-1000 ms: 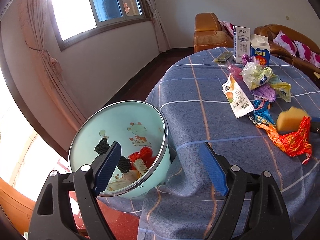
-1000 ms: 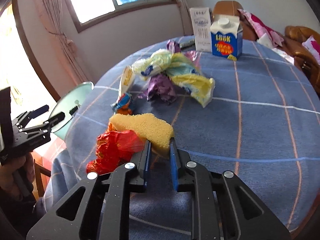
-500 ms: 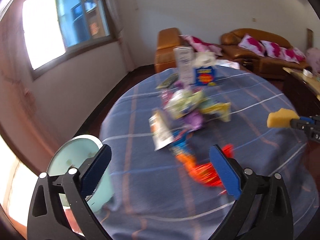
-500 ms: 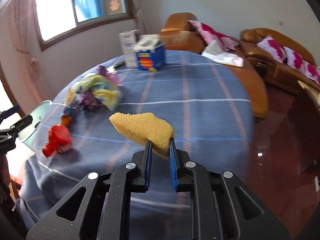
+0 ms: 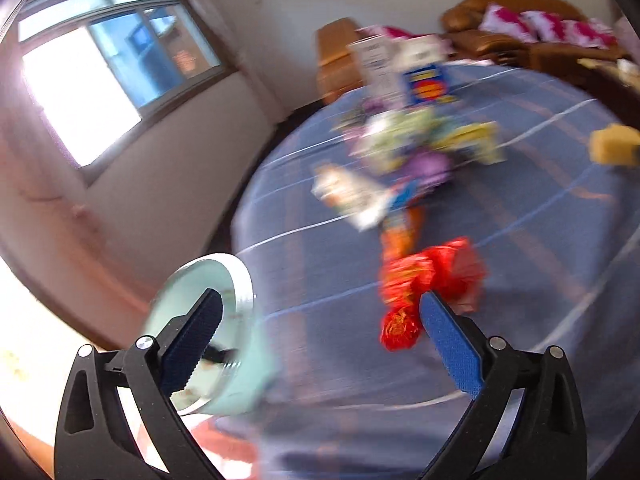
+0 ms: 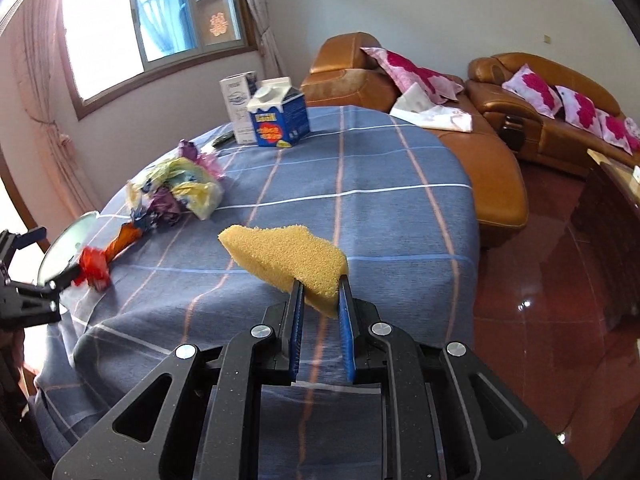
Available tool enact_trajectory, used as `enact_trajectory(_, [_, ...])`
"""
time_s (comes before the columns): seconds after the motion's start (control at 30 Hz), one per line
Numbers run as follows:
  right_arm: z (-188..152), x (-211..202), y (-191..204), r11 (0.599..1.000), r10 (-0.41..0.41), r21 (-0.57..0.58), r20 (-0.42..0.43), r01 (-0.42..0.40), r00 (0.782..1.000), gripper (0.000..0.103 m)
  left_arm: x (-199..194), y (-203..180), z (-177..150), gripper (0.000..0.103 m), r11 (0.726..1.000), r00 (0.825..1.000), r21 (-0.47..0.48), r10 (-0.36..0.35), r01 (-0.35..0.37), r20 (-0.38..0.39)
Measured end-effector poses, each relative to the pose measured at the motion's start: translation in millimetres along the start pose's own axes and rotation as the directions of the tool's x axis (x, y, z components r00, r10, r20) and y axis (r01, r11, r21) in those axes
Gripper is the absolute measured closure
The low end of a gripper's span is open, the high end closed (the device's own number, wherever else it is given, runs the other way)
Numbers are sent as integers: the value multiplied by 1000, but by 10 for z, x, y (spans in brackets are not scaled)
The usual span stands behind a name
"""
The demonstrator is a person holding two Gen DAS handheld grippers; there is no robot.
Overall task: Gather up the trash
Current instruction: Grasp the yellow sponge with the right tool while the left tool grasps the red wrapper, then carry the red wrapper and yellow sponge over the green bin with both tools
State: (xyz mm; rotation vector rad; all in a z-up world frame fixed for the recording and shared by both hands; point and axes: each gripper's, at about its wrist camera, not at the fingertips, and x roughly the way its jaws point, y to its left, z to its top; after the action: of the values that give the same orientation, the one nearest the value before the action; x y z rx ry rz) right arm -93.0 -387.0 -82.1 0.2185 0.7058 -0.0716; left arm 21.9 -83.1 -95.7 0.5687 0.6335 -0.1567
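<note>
Left gripper [image 5: 320, 328] spread as wide as it goes, jaws having just been opening, nothing pinched between them; hangs at the table edge, one finger across the mouth of the mint-green bin [image 5: 224, 320], the other just beside the red wrapper [image 5: 424, 280]; right gripper [image 6: 322, 300] clamped on the yellow sponge [image 6: 284, 254], raised clear of the blue checked tablecloth [image 6: 360, 208], well apart from the litter.

Progress, judged: early to middling; some scraps dimly visible inside the bin, blurred; left on the cloth are the red wrapper, an orange wrapper [image 6: 126, 236] touching it, and the heap of crumpled wrappers [image 6: 176, 192] beyond; milk carton [image 6: 280, 120] and white box [image 6: 238, 106] upright at the far side, perhaps trash too.

Red wrapper probably next: crumpled and elongated, long axis running from the near edge toward the heap, roughly in line with the orange one; would sit lengthwise between the open jaws.
</note>
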Motion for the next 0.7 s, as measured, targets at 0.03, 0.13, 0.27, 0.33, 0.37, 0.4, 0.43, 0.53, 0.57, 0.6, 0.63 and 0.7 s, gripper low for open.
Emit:
enact_trajectory(0.03, [-4, 4, 29, 1000, 4, -4, -1, -4, 1000, 86, 23, 84, -23, 6, 1000, 1000, -9, 30, -30, -7])
enact_trajectory(0.13, [-16, 0, 92, 1000, 13, -16, -1, -13, 1000, 86, 100, 419, -50, 6, 993, 998, -108, 41, -45, -42])
enact_trajectory(0.27, [-6, -41, 97, 1000, 5, -19, 14, -4, 1000, 86, -54, 524, -19, 6, 985, 1000, -173, 11, -11, 0])
enact_trajectory(0.33, [1, -52, 86, 1000, 1, -17, 19, -1, 1000, 86, -138, 498, 22, 6, 982, 1000, -191, 3, 1, 22])
enact_trajectory(0.37, [1, -52, 82, 1000, 2, -14, 19, -2, 1000, 86, -188, 469, 52, 6, 979, 999, -201, -16, 24, 39])
enact_trajectory(0.4, [-2, -50, 86, 1000, 5, -15, 18, -5, 1000, 86, -213, 427, 65, 6, 978, 998, -204, -32, 41, 44])
enact_trajectory(0.43, [-5, -48, 94, 1000, 6, -18, 19, -6, 1000, 86, -213, 364, 105, 6, 977, 998, -202, -52, 60, 46])
enact_trajectory(0.53, [-19, -57, 99, 1000, 7, -22, 20, -6, 1000, 86, -217, 95, 123, 6, 979, 992, -161, -114, 122, 55])
enact_trajectory(0.57, [-20, -53, 102, 1000, 8, -21, 19, -8, 1000, 86, -204, 19, 126, 6, 980, 990, -145, -130, 136, 50])
enact_trajectory(0.6, [-23, -52, 109, 1000, 11, -20, 18, -10, 1000, 86, -150, -62, 108, 6, 981, 989, -128, -143, 147, 36])
enact_trajectory(0.63, [-26, -48, 123, 1000, 15, -23, 19, -15, 1000, 86, -95, -103, 88, 6, 982, 990, -123, -141, 143, 25])
enact_trajectory(0.7, [-26, -37, 164, 999, 24, -31, 19, -23, 1000, 86, 58, -140, 17, 23, 978, 985, -126, -169, 165, -23])
